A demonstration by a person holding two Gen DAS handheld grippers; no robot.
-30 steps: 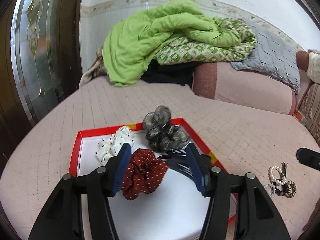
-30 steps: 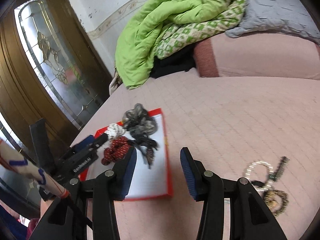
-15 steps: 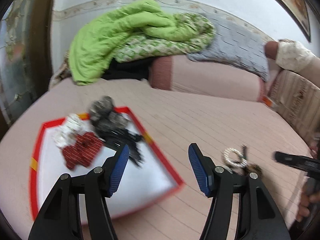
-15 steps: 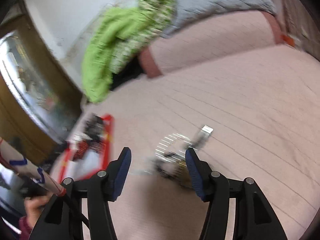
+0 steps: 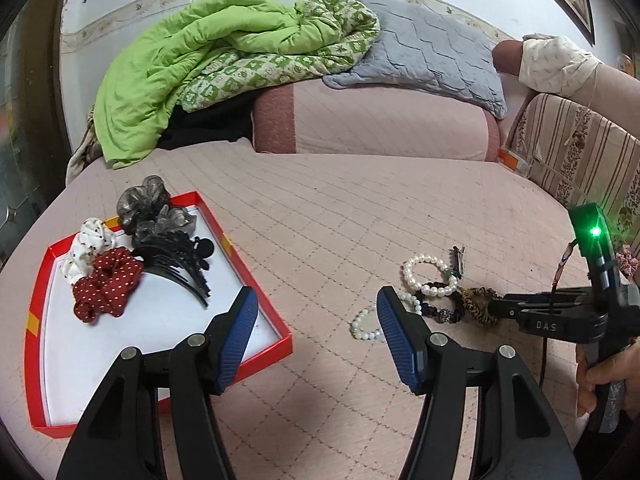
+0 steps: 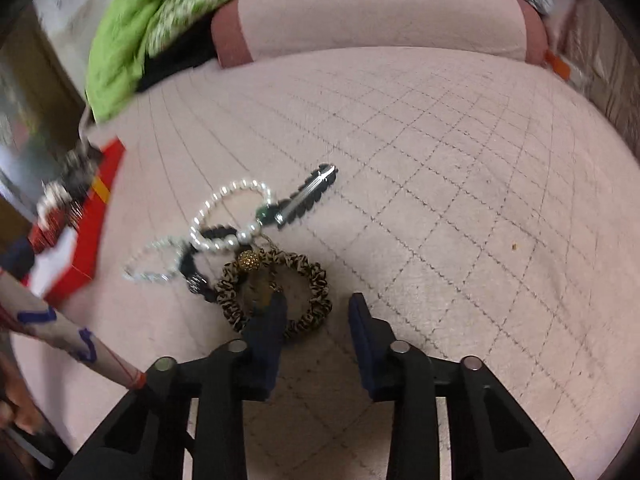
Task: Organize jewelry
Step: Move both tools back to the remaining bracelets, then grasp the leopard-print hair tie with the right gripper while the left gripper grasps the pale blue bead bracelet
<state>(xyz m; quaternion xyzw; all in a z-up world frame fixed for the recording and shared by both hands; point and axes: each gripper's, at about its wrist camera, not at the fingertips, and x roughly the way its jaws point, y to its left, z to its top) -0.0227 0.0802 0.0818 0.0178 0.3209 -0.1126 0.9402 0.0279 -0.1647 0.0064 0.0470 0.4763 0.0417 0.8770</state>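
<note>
A red-rimmed white tray (image 5: 276,322) on the pink quilted bed holds a grey scrunchie (image 5: 146,206), a white one (image 5: 86,246), a red dotted one (image 5: 106,286) and a black claw clip (image 5: 180,262). A jewelry pile lies to its right: a pearl bracelet (image 6: 224,216), a clear bead bracelet (image 6: 152,262), a black hair clip (image 6: 308,194) and a leopard scrunchie (image 6: 304,280). My right gripper (image 6: 318,312) is open, low over the leopard scrunchie, its left finger inside the ring. My left gripper (image 5: 318,328) is open and empty between tray and pile.
A green quilt (image 5: 208,64), a grey pillow (image 5: 432,60) and a pink bolster (image 5: 376,124) lie at the bed's far end. A striped cushion (image 5: 576,156) is at the right. A glass-panelled door (image 5: 20,120) stands on the left.
My left gripper has swung right, away from the tray toward the jewelry pile. My right gripper has come forward and down onto the leopard scrunchie.
</note>
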